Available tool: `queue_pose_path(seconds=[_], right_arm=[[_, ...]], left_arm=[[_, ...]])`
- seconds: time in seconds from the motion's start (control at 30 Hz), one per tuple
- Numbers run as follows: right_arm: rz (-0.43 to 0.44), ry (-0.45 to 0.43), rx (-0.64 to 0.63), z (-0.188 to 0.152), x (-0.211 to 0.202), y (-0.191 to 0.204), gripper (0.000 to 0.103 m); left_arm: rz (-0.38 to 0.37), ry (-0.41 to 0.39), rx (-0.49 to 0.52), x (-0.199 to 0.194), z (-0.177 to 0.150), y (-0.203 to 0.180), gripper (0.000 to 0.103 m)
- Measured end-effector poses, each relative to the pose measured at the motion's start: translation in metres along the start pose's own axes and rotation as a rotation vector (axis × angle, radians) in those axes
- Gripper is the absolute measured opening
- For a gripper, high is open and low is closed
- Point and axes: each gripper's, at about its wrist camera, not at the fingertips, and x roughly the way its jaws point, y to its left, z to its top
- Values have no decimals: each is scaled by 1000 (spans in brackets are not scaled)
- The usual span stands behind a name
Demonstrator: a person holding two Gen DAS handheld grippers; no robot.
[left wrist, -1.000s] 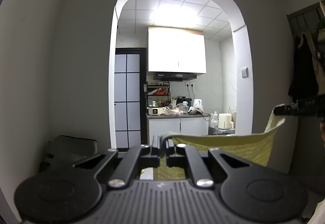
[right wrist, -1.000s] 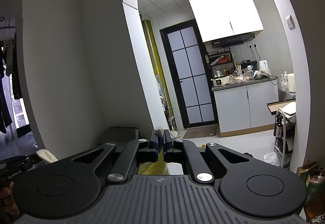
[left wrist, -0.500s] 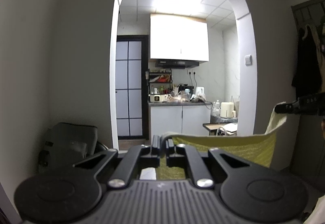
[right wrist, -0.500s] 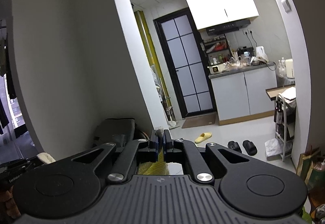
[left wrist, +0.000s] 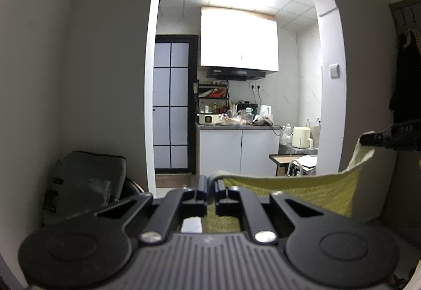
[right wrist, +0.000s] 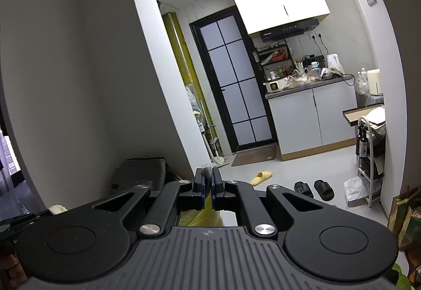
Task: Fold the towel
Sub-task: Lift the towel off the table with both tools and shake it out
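Observation:
A yellow-green towel [left wrist: 310, 188] hangs in the air, stretched between both grippers. My left gripper [left wrist: 210, 180] is shut on one top corner of it. In the left wrist view my right gripper [left wrist: 368, 140] shows at the far right, shut on the other top corner. In the right wrist view my right gripper [right wrist: 207, 174] is shut on the towel [right wrist: 202, 216], which shows only as a yellow strip between and below the fingers. My left gripper [right wrist: 54, 211] appears at the lower left with a pale towel corner in it.
A white arch opens onto a kitchen with a white counter [left wrist: 236, 150] and a glass door [right wrist: 236, 90]. A dark bag [left wrist: 86, 182] sits by the wall. Slippers [right wrist: 314, 188] and a yellow slipper [right wrist: 260, 176] lie on the floor. A white rack [right wrist: 371, 155] stands right.
Both wrist views have tilted downward, so more floor shows and the arch sits higher in frame. The towel stays stretched between both shut grippers.

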Motion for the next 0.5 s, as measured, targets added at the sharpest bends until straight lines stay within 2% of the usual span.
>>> queue_pose_path(seconds=[0.3,0.5], right_arm=[[-9,57,20,-10,47,-14,5],[-14,122,26,-23,85,-27,5]], left_arm=[[13,46,-20,44,-14,9,5],[43,104,-53,71,-37,20,5]])
